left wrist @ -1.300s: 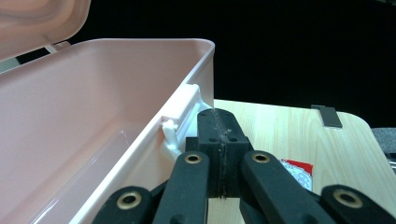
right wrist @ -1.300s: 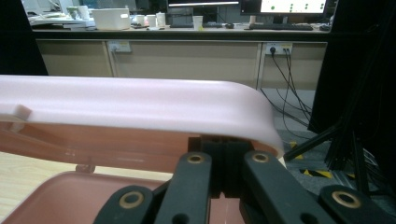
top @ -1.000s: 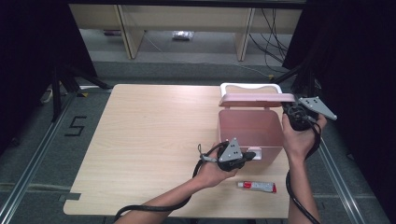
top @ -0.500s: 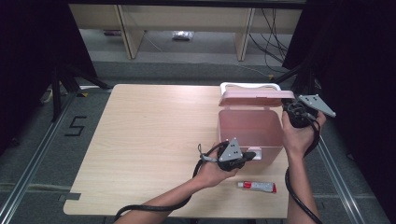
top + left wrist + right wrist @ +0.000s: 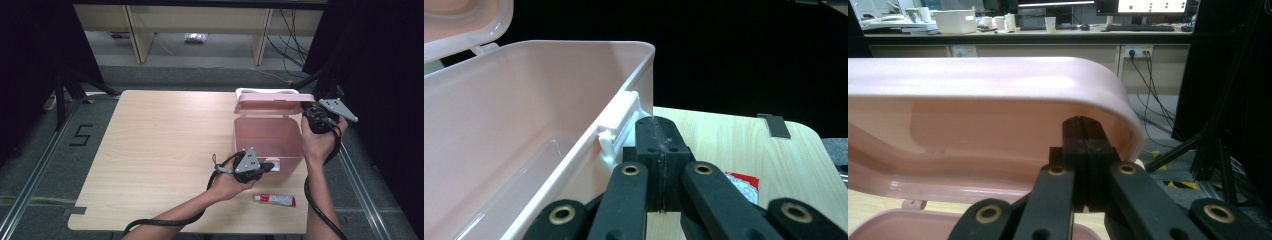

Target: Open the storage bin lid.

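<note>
Your left tool point(image 5: 267, 166) has its jaws pressed together on nothing, tips right beside the white latch point(image 5: 616, 127) on the front wall of the one pink box point(image 5: 267, 137). Your right tool point(image 5: 1082, 131) is likewise closed and empty, tips against the inner face of the raised lid point(image 5: 973, 100) — one lid, hinged up at the back. One box stands toward the bench point(image 5: 160, 150) right side, with one red-and-white tube point(image 5: 275, 200) lying in front of it.
</note>
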`<move>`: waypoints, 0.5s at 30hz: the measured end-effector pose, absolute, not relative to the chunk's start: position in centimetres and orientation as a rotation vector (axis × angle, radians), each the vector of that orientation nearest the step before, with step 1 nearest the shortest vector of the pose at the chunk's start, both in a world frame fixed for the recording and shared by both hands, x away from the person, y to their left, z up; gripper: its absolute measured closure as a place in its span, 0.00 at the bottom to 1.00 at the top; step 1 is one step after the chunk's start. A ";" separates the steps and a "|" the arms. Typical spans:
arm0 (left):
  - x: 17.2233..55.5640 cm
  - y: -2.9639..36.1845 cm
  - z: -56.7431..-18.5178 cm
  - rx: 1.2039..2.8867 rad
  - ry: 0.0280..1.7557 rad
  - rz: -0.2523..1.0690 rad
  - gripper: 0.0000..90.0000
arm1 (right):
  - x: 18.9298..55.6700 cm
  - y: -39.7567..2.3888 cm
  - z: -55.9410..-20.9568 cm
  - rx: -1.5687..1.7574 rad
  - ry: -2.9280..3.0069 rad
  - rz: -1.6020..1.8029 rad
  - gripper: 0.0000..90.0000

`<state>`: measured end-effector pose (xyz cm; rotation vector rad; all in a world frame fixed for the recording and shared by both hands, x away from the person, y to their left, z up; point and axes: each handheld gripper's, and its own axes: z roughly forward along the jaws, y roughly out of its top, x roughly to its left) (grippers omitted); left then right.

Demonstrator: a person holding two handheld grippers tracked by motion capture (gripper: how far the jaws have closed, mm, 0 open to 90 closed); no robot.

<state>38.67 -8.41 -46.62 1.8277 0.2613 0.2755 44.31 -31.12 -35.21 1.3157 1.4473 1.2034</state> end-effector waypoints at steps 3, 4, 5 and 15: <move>38.7 -8.4 -46.6 1.825 0.264 0.271 0.99 | 44.5 -31.1 -35.2 1.318 1.436 1.210 1.00; 38.7 -8.4 -46.6 1.826 0.263 0.272 0.99 | 44.5 -31.1 -35.2 1.319 1.438 1.207 1.00; 38.7 -8.4 -46.6 1.826 0.263 0.272 0.99 | 44.5 -31.1 -35.1 1.337 1.440 1.213 1.00; 38.7 -8.4 -46.6 1.827 0.263 0.271 0.99 | 45.1 -31.1 -35.1 1.327 1.428 1.211 1.00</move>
